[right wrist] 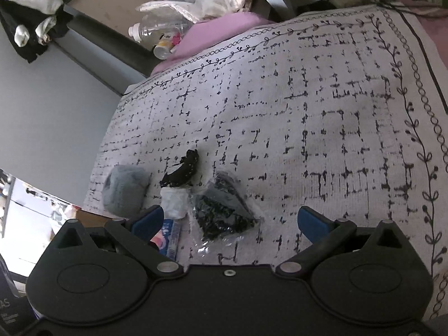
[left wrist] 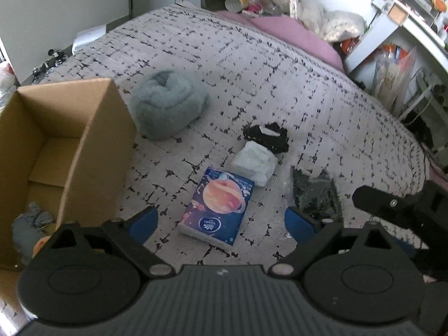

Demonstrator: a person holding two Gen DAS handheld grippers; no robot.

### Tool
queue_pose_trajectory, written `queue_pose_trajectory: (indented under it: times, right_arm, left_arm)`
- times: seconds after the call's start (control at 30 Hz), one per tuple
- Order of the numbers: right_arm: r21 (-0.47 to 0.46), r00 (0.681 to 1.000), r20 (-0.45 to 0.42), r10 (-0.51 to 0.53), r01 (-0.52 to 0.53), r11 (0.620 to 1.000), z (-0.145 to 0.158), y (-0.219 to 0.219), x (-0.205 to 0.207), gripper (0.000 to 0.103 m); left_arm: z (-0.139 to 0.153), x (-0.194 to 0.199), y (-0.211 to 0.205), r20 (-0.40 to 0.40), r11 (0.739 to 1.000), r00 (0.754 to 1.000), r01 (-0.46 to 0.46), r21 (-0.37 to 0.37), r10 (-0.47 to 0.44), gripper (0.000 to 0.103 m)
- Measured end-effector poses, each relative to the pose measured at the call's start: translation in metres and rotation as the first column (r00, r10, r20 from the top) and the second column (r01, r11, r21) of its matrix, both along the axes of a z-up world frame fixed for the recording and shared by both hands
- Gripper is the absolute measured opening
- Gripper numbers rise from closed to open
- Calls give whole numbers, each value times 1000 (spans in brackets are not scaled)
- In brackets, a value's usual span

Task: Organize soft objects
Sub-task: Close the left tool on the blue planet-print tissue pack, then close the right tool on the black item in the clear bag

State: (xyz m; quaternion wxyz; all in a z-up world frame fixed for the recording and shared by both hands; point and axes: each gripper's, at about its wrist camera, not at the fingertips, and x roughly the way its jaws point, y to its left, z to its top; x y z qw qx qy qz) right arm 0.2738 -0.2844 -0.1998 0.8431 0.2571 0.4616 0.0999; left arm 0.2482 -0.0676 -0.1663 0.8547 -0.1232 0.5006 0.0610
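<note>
Between the left tool's (left wrist: 221, 219) wide-spread blue pads lies the tissue pack (left wrist: 217, 205), its long axis running away from the tool, flat on the bed (left wrist: 280, 89). Just right, the clear bag of black pieces (right wrist: 221, 210) sits ahead of the right tool (right wrist: 229, 221), also spread wide and empty. Farther left stand the cardboard box (left wrist: 64, 151) and the grey fluffy bundle (left wrist: 168, 102).

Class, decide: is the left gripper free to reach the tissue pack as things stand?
Probably yes. The left gripper is open with the tissue pack lying flat on the bedspread straight ahead between its fingers; nothing lies on the pack or blocks the way.
</note>
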Motion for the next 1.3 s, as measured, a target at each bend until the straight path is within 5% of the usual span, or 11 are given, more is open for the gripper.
queue_pose_trajectory:
  times: [0.3, 0.6, 1.1, 1.13, 1.2, 1.3]
  right_arm:
    - [-63, 996, 58, 61, -58, 996, -5, 15, 9, 101]
    - [-178, 993, 39, 111, -103, 979, -17, 36, 18, 85]
    - [-163, 988, 69, 137, -124, 979, -6, 37, 7, 40]
    - [-152, 989, 75, 131, -119, 981, -4, 34, 6, 35]
    - [-139, 989, 87, 121, -109, 984, 0, 30, 2, 3]
    - [-110, 987, 97, 127, -116, 987, 4, 28, -3, 0]
  left_arm:
    - [-27, 16, -1, -30, 1000, 1000, 0, 25, 1, 92]
    - [-40, 18, 3, -51, 1000, 999, -12, -12, 11, 62]
    - [-25, 0, 3, -30, 998, 1000, -6, -58, 4, 51]
    - [-23, -2, 2, -26, 998, 1000, -4, -55, 2, 51]
    - [-19, -7, 1, -18, 999, 1000, -4, -52, 3, 51]
    - [-10, -15, 1, -5, 998, 1000, -10, -54, 10, 51]
